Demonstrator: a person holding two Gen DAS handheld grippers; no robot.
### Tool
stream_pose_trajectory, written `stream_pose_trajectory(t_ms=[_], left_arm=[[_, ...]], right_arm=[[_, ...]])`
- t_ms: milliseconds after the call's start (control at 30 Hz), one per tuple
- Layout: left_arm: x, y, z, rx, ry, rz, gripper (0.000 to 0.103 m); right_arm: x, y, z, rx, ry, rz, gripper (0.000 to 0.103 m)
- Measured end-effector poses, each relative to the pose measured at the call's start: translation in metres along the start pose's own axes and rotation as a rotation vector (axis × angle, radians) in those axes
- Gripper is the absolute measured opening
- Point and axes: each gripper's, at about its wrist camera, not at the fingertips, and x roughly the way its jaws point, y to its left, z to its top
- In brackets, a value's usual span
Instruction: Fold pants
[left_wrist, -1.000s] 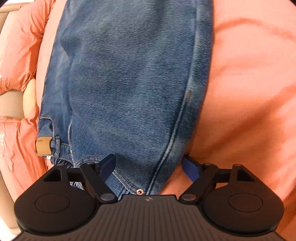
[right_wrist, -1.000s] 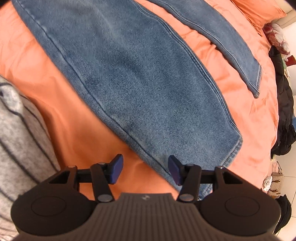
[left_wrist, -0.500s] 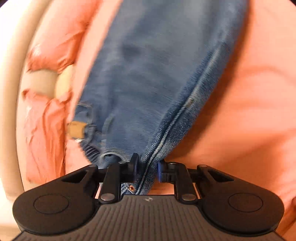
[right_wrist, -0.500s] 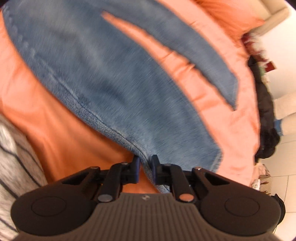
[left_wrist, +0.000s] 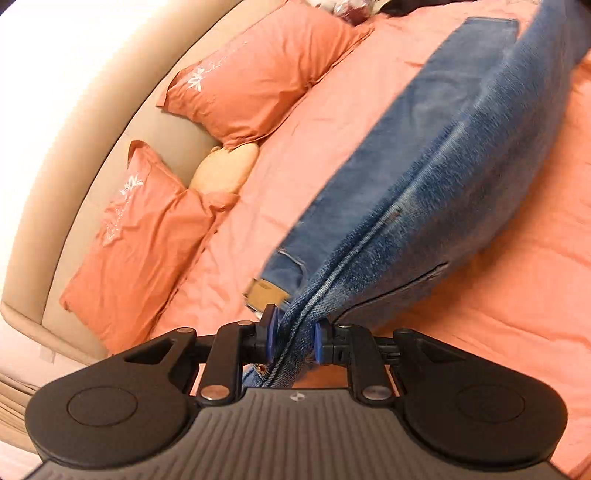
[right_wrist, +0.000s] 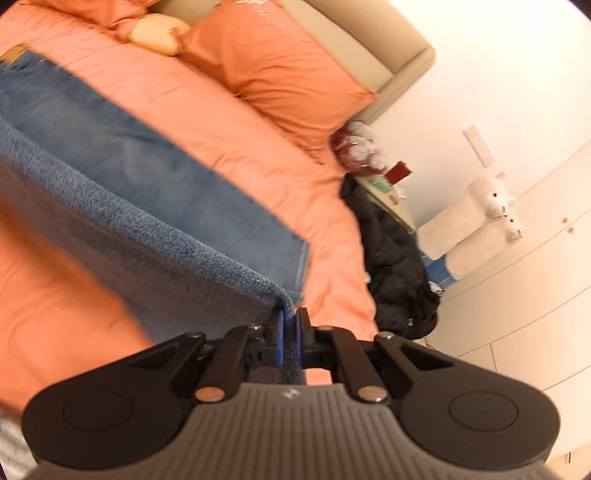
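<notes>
Blue jeans (left_wrist: 436, 177) lie on an orange bedsheet (left_wrist: 517, 295), one leg lifted off it. My left gripper (left_wrist: 293, 338) is shut on the jeans' outer side seam near the waistband, beside the tan leather patch (left_wrist: 266, 293). My right gripper (right_wrist: 289, 338) is shut on the hem end of the same leg (right_wrist: 155, 251) and holds it raised. The other leg (right_wrist: 110, 147) lies flat on the bed beyond, its hem toward the bed's edge.
Two orange pillows (left_wrist: 255, 74) and a beige cushion (left_wrist: 225, 171) lean on the beige headboard (left_wrist: 92, 155). A black garment (right_wrist: 391, 258) hangs off the bed's side by a nightstand (right_wrist: 388, 192). White cupboards (right_wrist: 524, 295) stand beyond.
Both grippers closed on the near leg, left at the waist seam and right at the hem, then lifted it off the bed and swung up toward the headboard.
</notes>
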Motion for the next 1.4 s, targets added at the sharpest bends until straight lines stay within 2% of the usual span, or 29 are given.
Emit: stream_pose_trajectory(t_ms=[200, 367, 467, 533, 733, 833, 867, 900, 933, 967, 1167, 1400], left_arm=[[0.055, 0.027, 0.038, 0.016, 0.058, 0.013, 0.022], [0.105, 0.034, 0.07, 0.075, 0.096, 0.051, 0.022], [0.144, 0.032, 0.078, 0.112, 0.14, 0.058, 0.022], [0.168, 0.031, 0.077, 0.117, 0.168, 0.047, 0.022], [0.229, 0.016, 0.066, 0.165, 0.228, -0.008, 0.023], [0.251, 0.018, 0.06, 0.144, 0.249, -0.039, 0.024], [0.255, 0.018, 0.058, 0.133, 0.251, -0.045, 0.024], [0.259, 0.018, 0.058, 0.126, 0.252, -0.051, 0.024], [0.261, 0.017, 0.057, 0.123, 0.251, -0.055, 0.024], [0.263, 0.017, 0.055, 0.123, 0.248, -0.057, 0.024], [0.275, 0.025, 0.058, 0.061, 0.289, -0.088, 0.024], [0.279, 0.015, 0.062, 0.078, 0.319, -0.046, 0.024]], right_arm=[[0.063, 0.002, 0.048, -0.062, 0.016, -0.066, 0.0], [0.123, 0.005, 0.086, -0.119, 0.065, -0.104, 0.0], [0.159, 0.008, 0.105, -0.159, 0.068, -0.18, 0.0], [0.183, 0.001, 0.118, -0.122, 0.084, -0.156, 0.0], [0.245, 0.004, 0.132, -0.098, 0.197, 0.03, 0.0], [0.272, -0.012, 0.126, 0.043, 0.289, 0.083, 0.0], [0.28, -0.019, 0.121, 0.097, 0.318, 0.1, 0.007], [0.288, -0.027, 0.115, 0.154, 0.345, 0.12, 0.021], [0.297, -0.034, 0.108, 0.216, 0.368, 0.139, 0.028], [0.305, -0.038, 0.101, 0.279, 0.389, 0.153, 0.04], [0.328, -0.059, 0.054, 0.62, 0.461, 0.196, 0.042], [0.365, -0.061, 0.017, 0.959, 0.466, 0.238, 0.044]])
